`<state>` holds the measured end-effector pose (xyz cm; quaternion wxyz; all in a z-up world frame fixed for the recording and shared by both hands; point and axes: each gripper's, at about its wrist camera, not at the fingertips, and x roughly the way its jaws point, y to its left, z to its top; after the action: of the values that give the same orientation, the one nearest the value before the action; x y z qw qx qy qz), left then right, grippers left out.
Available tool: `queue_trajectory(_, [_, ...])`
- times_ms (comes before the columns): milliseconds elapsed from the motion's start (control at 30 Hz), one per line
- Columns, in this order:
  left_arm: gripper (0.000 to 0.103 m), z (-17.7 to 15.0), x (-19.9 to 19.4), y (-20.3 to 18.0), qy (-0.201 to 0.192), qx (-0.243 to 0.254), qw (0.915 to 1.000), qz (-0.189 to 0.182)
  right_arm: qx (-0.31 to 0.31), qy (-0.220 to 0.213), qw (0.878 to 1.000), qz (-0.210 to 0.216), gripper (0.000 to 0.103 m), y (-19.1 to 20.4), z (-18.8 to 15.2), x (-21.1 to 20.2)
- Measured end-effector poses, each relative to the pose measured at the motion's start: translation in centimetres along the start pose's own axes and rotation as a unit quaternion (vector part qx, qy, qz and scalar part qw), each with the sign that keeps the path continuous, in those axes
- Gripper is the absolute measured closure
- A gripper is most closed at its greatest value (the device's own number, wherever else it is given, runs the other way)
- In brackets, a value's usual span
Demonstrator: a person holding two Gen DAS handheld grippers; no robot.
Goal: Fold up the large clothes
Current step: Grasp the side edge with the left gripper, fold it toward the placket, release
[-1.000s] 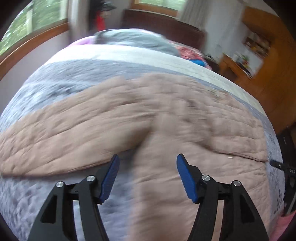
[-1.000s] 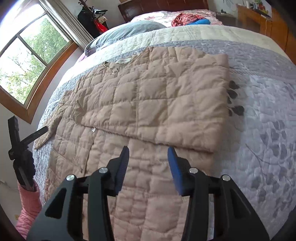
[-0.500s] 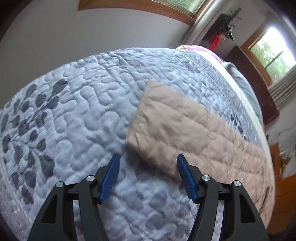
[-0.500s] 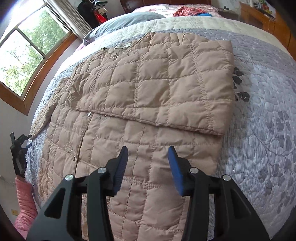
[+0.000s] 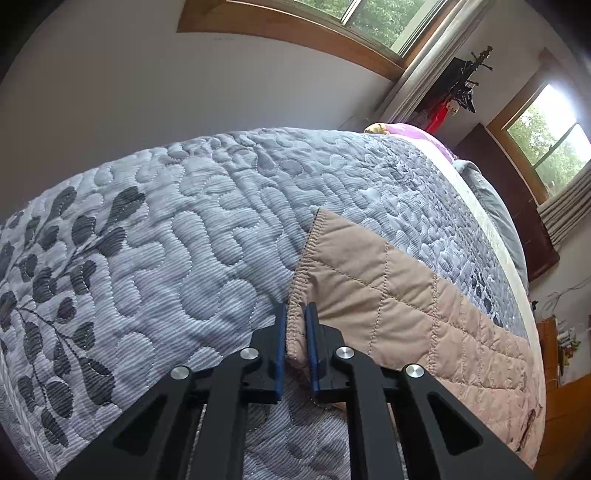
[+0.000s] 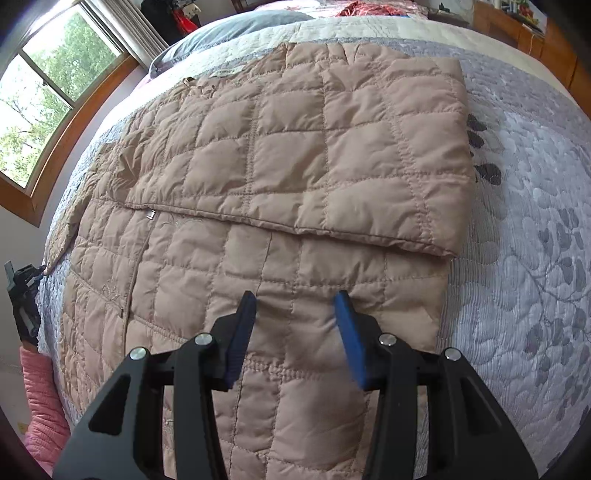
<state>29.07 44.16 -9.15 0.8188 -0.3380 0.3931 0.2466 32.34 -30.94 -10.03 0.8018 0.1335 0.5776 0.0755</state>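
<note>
A beige quilted jacket (image 6: 295, 166) lies flat on the bed, its right side folded across the body. Its long left sleeve (image 5: 406, 306) stretches out over the grey bedspread (image 5: 166, 240). My left gripper (image 5: 295, 332) is at the sleeve's end, its jaws closing with the stitched cuff edge pinched between the blue pads. In the right wrist view the left gripper (image 6: 22, 291) shows small at the bed's left edge. My right gripper (image 6: 299, 321) hovers open just above the jacket's lower body, nothing between its fingers.
The bedspread (image 6: 535, 221) has a leaf pattern and drops away at the edges. A grey pillow (image 6: 229, 33) lies at the head. Windows, a wall and a coat rack (image 5: 461, 81) stand beyond the bed. A pink sleeve (image 6: 40, 406) shows at lower left.
My left gripper swung from over the jacket's middle out to the sleeve end, then closed its jaws on the cuff. The right gripper sank a little toward the jacket, still open.
</note>
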Motion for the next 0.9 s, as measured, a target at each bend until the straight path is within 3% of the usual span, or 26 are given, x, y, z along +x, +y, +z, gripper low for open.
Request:
queue_trajectory(200, [0.097,0.1,-0.5,-1.1,-0.011,0.006,0.9998,0.016,0.007,-0.002,1.000,0.009,0.058,-0.4,0.0,0.6])
queue_trajectory(333, [0.100,-0.4,-4.3,-5.0,-0.048,0.050,0.9975,-0.018,0.006,-0.018,1.000,0.017,0.058,-0.4,-0.4,-1.0])
queue_trajectory(467, [0.100,-2.8,-7.9,-11.5,-0.069,0.128,0.9875,-0.061,0.004,-0.032,0.999,0.025,0.058,-0.1,-1.4,-2.7])
queue_trajectory(567, [0.101,-6.2,-9.6,-17.5,-0.065,0.200,0.9728,-0.097,-0.003,-0.036,0.999,0.026,0.058,0.2,-2.1,-3.4])
queue_trajectory(733, [0.101,-14.0,-10.5,-27.5,-0.033,0.315,0.9359,-0.154,-0.013,-0.037,0.999,0.034,0.058,1.0,-3.7,-3.9])
queue_trajectory(833, [0.101,-18.4,-10.2,-32.7,-0.005,0.362,0.9148,-0.180,-0.017,-0.039,0.998,0.036,0.058,1.1,-4.2,-4.1])
queue_trajectory(900, [0.101,-20.5,-10.0,-35.0,0.003,0.378,0.9059,-0.191,-0.016,-0.041,0.998,0.036,0.058,1.0,-4.4,-4.1])
